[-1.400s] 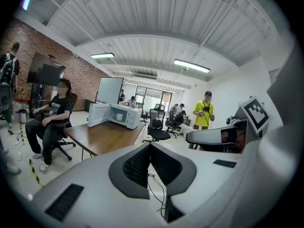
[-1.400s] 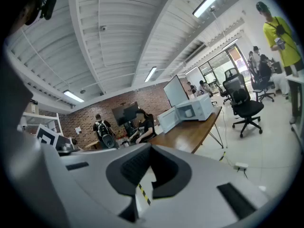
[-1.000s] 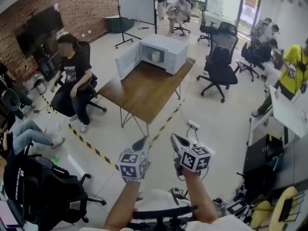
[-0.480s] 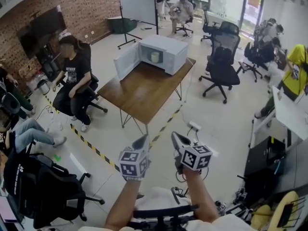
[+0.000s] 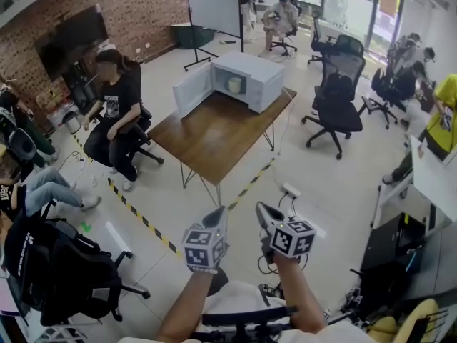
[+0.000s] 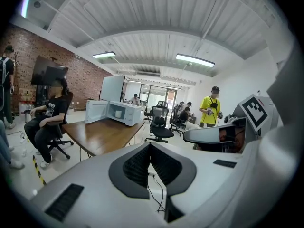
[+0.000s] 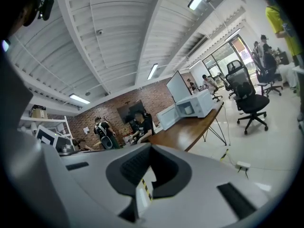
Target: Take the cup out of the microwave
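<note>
A seated person [image 5: 114, 113] is left of the wooden table [image 5: 214, 134]. At the table's far end stands a white microwave [image 5: 262, 81] with its door [image 5: 191, 95] swung open leftward and the cup [image 5: 234, 84] upright inside; a black office chair [image 5: 335, 109] is to the right. Near the camera and well apart from the table, the left gripper [image 5: 220, 215] has its jaws closed tip to tip and empty, and the right gripper [image 5: 262, 209] just beside it is likewise closed and holds nothing.
</note>
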`<state>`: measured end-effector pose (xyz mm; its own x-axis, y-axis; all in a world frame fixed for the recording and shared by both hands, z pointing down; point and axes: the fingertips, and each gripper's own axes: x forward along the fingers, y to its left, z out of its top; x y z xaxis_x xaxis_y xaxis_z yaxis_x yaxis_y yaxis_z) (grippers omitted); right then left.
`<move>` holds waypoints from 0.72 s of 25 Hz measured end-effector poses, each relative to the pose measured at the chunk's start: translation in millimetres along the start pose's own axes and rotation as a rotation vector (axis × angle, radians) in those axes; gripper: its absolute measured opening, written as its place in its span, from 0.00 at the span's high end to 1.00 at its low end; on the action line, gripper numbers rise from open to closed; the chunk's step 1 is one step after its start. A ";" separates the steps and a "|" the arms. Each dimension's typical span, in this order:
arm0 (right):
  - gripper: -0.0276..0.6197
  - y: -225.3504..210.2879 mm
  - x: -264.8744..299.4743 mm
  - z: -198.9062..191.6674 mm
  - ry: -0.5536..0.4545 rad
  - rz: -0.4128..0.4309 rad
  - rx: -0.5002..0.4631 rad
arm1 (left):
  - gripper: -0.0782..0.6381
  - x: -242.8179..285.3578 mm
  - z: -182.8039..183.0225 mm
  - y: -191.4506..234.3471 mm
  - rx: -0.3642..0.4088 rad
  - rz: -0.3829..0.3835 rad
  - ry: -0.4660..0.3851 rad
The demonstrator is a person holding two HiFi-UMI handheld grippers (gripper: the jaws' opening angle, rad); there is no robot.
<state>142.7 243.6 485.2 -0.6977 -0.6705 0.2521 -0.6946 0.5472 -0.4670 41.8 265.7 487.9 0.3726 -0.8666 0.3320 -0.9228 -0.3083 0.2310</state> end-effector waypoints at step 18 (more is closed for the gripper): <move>0.93 -51.8 109.4 43.8 0.017 -0.007 0.028 | 0.89 109.0 47.7 68.4 -0.011 -0.029 0.004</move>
<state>110.1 120.0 499.8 -0.6958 -0.6657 0.2699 -0.6946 0.5278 -0.4889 14.6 131.5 496.2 0.3997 -0.8556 0.3288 -0.9105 -0.3291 0.2503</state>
